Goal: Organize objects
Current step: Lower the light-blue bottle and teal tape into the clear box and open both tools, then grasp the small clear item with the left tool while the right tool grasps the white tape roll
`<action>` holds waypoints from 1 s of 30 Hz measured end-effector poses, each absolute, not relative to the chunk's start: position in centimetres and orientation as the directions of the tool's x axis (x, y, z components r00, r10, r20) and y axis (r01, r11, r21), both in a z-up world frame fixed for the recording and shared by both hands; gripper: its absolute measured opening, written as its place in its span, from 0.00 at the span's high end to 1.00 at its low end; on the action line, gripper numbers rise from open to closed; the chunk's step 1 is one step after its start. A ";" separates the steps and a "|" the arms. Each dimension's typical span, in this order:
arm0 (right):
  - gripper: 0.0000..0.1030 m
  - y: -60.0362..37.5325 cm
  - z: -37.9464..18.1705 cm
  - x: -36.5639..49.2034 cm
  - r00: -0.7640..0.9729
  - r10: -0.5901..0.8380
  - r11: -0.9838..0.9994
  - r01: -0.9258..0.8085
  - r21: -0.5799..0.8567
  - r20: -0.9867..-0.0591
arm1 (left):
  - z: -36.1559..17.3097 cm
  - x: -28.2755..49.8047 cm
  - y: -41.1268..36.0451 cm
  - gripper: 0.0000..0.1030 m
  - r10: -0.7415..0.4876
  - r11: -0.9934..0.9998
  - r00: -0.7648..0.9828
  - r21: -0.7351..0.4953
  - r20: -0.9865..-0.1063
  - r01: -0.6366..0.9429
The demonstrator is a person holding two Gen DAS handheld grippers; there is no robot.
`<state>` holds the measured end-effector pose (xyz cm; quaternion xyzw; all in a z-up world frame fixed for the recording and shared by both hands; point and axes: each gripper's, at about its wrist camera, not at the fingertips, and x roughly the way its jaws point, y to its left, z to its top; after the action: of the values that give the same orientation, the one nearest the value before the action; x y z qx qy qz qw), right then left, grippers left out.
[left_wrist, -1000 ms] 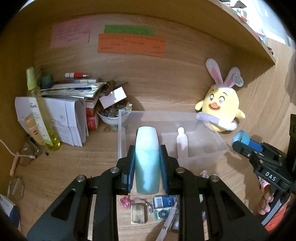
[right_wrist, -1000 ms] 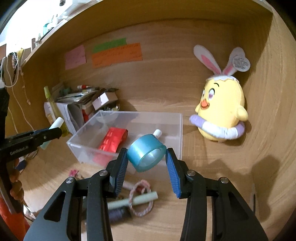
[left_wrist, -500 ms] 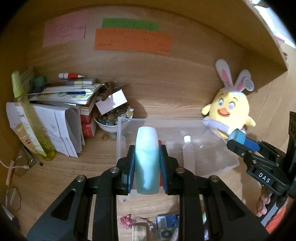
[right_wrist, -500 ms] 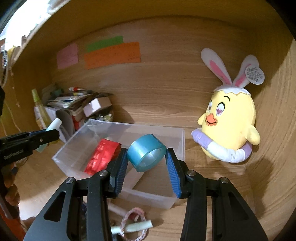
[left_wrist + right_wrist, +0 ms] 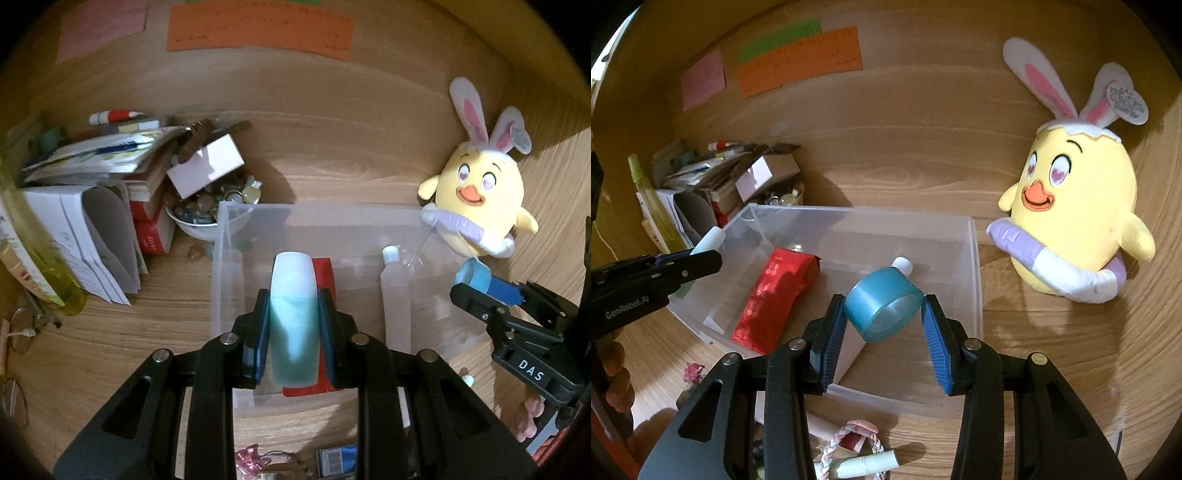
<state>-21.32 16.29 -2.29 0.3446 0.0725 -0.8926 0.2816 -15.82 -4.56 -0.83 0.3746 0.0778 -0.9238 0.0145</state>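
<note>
My left gripper (image 5: pixel 294 314) is shut on a pale teal tube (image 5: pixel 293 314), held over the near part of the clear plastic bin (image 5: pixel 229 236). My right gripper (image 5: pixel 884 312) is shut on a roll of blue tape (image 5: pixel 882 302), held over the bin (image 5: pixel 973 280). In the bin lie a red foil packet (image 5: pixel 775 299) and a small clear bottle with a white cap (image 5: pixel 395 291). The right gripper with the tape also shows at the right of the left wrist view (image 5: pixel 480 284). The left gripper with the tube tip also shows at the left of the right wrist view (image 5: pixel 698 254).
A yellow plush chick with bunny ears (image 5: pixel 1075 221) sits right of the bin. Left of it are a bowl of small items (image 5: pixel 207 214), stacked books and papers (image 5: pixel 103 206) and a yellow-green bottle (image 5: pixel 40 258). Small items (image 5: pixel 857 450) lie in front of the bin.
Both grippers have moved forward toward the back wall and now hold the tube and the tape over the bin. The loose items in front have slid toward the bottom of both views.
</note>
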 end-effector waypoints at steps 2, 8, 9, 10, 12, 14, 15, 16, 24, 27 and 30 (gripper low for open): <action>0.63 16.3 -2.4 -21.4 -0.597 -0.455 -0.829 0.555 0.070 -0.660 | -1.1 -16.1 -4.4 0.77 0.033 -0.988 -0.713 -0.130 -0.700 0.081; 0.63 16.1 -2.8 -21.6 -0.590 -0.451 -0.829 0.555 0.070 -0.670 | -1.6 -16.4 -3.8 0.76 0.028 -0.992 -0.707 -0.106 -0.706 0.067; 0.63 16.1 -2.8 -21.7 -0.587 -0.451 -0.828 0.556 0.070 -0.672 | -1.5 -16.4 -3.8 0.76 0.029 -0.993 -0.707 -0.104 -0.706 0.063; 0.63 16.0 -2.9 -21.7 -0.581 -0.452 -0.827 0.558 0.073 -0.676 | -1.5 -16.4 -3.8 0.76 0.031 -0.993 -0.709 -0.104 -0.705 0.060; 0.62 15.9 -3.0 -21.9 -0.571 -0.455 -0.824 0.561 0.081 -0.683 | -1.3 -16.2 -3.7 0.76 0.033 -0.993 -0.712 -0.105 -0.702 0.058; 0.62 15.9 -3.2 -21.9 -0.561 -0.455 -0.824 0.560 0.088 -0.691 | -1.0 -16.0 -3.8 0.76 0.040 -0.992 -0.715 -0.111 -0.698 0.054; 0.62 15.9 -3.2 -22.0 -0.556 -0.455 -0.823 0.560 0.091 -0.695 | -0.8 -15.8 -3.8 0.76 0.044 -0.992 -0.717 -0.115 -0.696 0.051; 0.62 15.8 -3.3 -22.0 -0.555 -0.453 -0.824 0.559 0.090 -0.698 | -0.7 -15.7 -3.8 0.74 0.046 -0.992 -0.720 -0.118 -0.693 0.050; 0.48 15.9 -2.9 -21.7 -0.562 -0.447 -0.827 0.557 0.081 -0.696 | 1.4 -13.1 -3.9 0.47 0.032 -0.993 -0.764 -0.105 -0.645 0.047; 0.47 16.1 -2.2 -21.2 -0.571 -0.455 -0.824 0.560 0.080 -0.684 | 2.1 -11.9 -4.1 0.37 0.021 -0.994 -0.778 -0.099 -0.628 0.053; 0.43 16.4 -1.4 -20.5 -0.576 -0.471 -0.820 0.565 0.091 -0.668 | 2.5 -10.9 -4.5 0.25 0.022 -0.992 -0.785 -0.109 -0.620 0.058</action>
<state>-20.51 16.35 -1.45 0.3556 0.0662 -0.8851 0.2927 -10.87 -4.54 2.55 0.3280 0.0610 -0.9426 0.0098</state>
